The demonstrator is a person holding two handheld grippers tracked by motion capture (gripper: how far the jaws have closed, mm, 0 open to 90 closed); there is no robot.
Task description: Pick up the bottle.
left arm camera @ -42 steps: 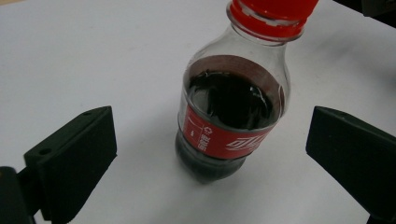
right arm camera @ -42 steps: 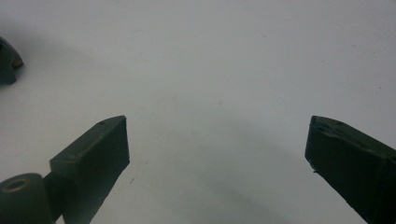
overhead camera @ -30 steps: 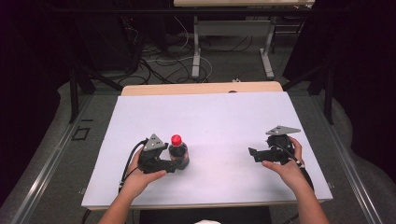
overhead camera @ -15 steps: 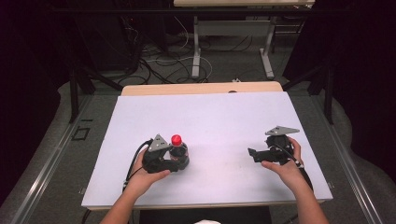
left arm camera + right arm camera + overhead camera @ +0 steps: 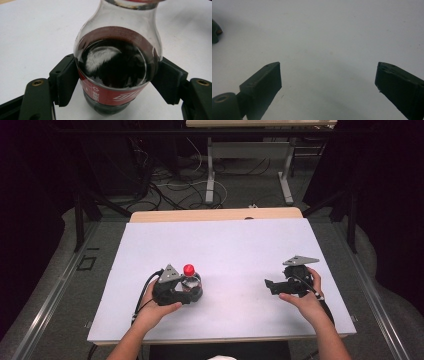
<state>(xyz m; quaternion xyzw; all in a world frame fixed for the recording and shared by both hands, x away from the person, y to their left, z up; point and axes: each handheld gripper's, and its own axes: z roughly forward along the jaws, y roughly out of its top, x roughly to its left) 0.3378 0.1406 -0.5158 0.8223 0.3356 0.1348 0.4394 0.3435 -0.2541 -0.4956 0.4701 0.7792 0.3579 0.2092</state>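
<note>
One bottle (image 5: 189, 281), two grippers, one table (image 5: 225, 245).

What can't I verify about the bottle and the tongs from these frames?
- Bottle cap: cut off by the top edge in the left gripper view.
- Label text: too small in the high view; partly hidden low on the bottle's curve in the left gripper view.
- Right tongs tips: too small in the high view.

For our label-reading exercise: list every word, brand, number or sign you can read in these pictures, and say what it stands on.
No readable words or numbers.
Clear plastic bottle of dark drink, red label: a white recycling-type symbol and part of a white diamond outline; any lettering is too blurred and cut off to read.
Red cap: too small to tell.
</note>
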